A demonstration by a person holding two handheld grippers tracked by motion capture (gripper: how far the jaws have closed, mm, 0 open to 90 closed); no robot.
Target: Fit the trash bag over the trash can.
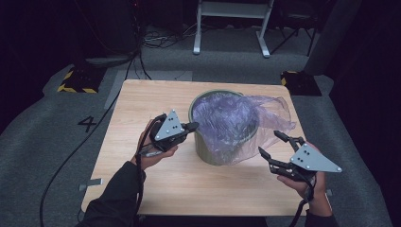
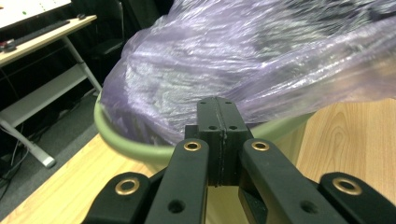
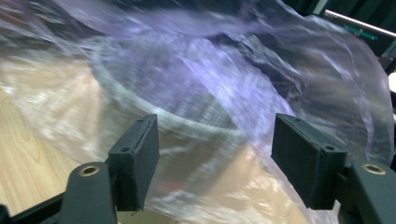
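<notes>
Grey carpet rings the wooden bench [image 1: 142,109], whose left half lies bare. Near its far right stands a green bin [image 1: 208,151] lined with a purple bag [image 1: 236,118] spilling over the right rim. Left gripper [image 1: 191,126], jaws together, nudges the near-left rim; right gripper [image 1: 273,144], jaws apart, faces the loose plastic.

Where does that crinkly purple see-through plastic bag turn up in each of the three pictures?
High view: the purple see-through plastic bag lines the round green bin at table centre, spilling over its right side.
Left gripper view: it fills the upper half, beyond the shut jaws.
Right gripper view: it spreads across the whole picture, beyond the open jaws.
Shared landmark: the light wooden table.
</notes>
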